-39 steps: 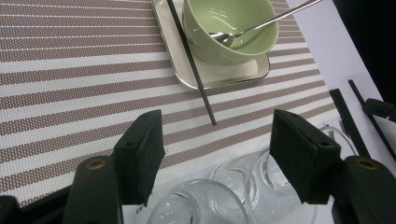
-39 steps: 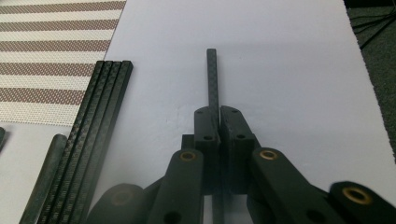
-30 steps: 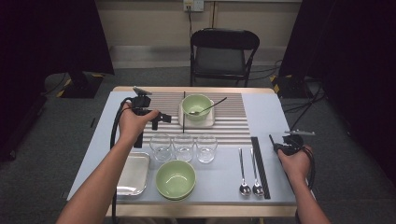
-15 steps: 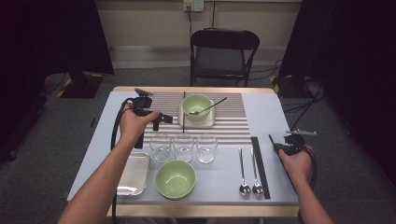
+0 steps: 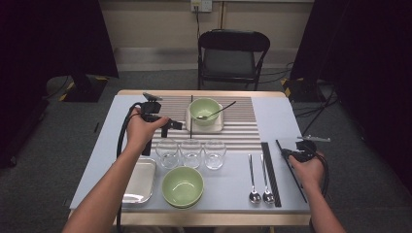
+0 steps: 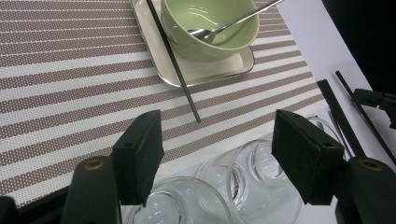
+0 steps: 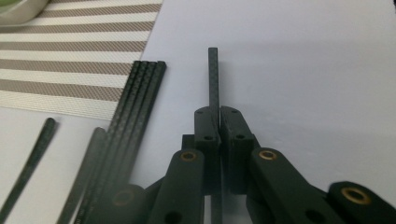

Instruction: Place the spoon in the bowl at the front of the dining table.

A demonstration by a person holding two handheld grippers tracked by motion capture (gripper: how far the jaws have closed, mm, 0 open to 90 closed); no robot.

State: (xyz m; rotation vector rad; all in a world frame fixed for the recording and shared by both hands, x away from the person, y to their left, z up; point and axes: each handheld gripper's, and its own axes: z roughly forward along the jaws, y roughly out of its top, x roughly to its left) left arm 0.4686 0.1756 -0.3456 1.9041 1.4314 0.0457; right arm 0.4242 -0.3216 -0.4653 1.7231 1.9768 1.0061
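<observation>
We held the right gripper [image 7: 219,116] at the right edge of the table [image 5: 286,116], its jaws clamped flat on a single black chopstick [image 7: 213,79] that stuck out ahead of the pads and lay low over the bare tabletop. In the high view this chopstick [image 5: 291,167] ran slantwise just right of a bundle of black chopsticks [image 5: 270,172], which lay beside two spoons [image 5: 260,179]. The bundle [image 7: 135,102] appeared to the left of the held stick in the right gripper view.

We kept the left gripper [image 6: 219,154] with its jaws spread wide and nothing between them, poised above three glasses [image 6: 243,186] near the front edge of a striped mat [image 6: 70,84]. Beyond it, another chopstick [image 6: 173,60] rested across a small tray [image 6: 205,70] and onto the mat, beside a green bowl [image 6: 210,23] holding a spoon [image 6: 229,23]. A second green bowl [image 5: 182,186] and a metal tray [image 5: 141,180] stood at the near edge.
</observation>
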